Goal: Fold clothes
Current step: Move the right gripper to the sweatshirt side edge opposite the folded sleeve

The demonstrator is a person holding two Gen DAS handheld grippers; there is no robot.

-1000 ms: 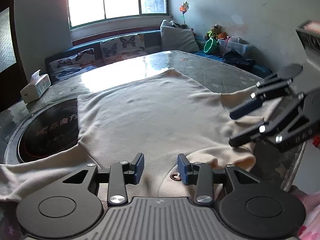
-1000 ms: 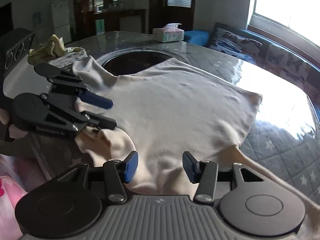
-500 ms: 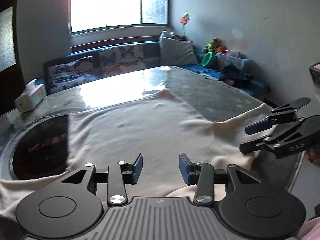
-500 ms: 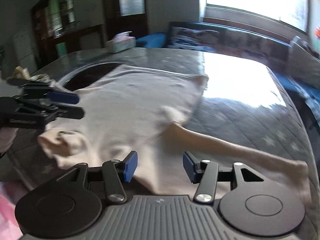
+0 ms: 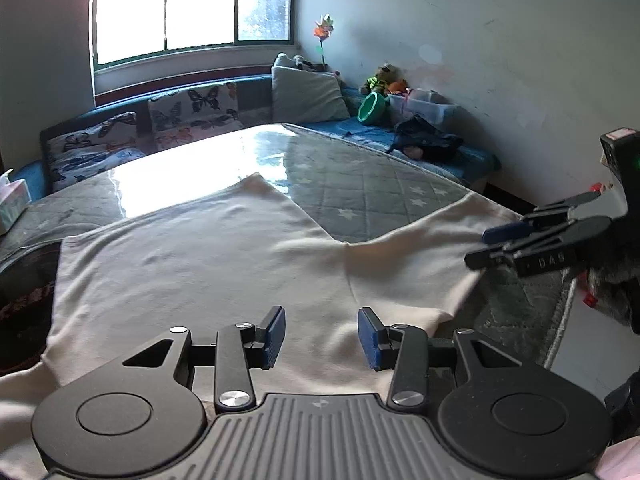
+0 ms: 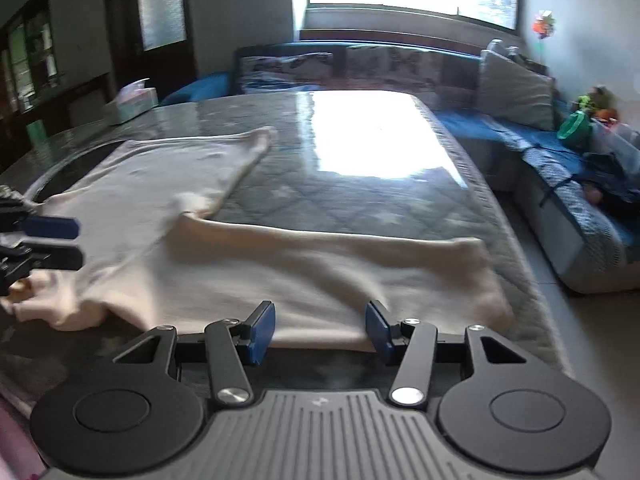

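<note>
On the glass-topped table [image 5: 360, 184], which fills most of both wrist views over a grey star-quilted cover, a cream long-sleeved garment [image 5: 208, 264] lies spread flat, front side down or up not determinable. Garment body sits toward the table's dark round inset [image 5: 24, 280]; one sleeve [image 6: 360, 256] stretches across the table toward its edge nearest the sofa [image 5: 192, 120]. Sofa runs along the far side of the table under the window [image 5: 188, 4], with butterfly-print cushions and a grey pillow [image 5: 308, 94]. Tissue box [image 6: 130, 100] stands at the table's far corner, well apart from the garment. Left gripper [image 5: 322, 334] hovers above the garment's near hem, jaws partly open, blue pads clear of the cloth, nothing held. Right gripper [image 6: 320, 328] hovers above the near edge of the sleeve, jaws likewise partly open, nothing between the pads; right view is motion-blurred. Each gripper appears at the side of the other's view, beside the table's near edge, blue fingertips [image 6: 50, 227] apart and empty.
</note>
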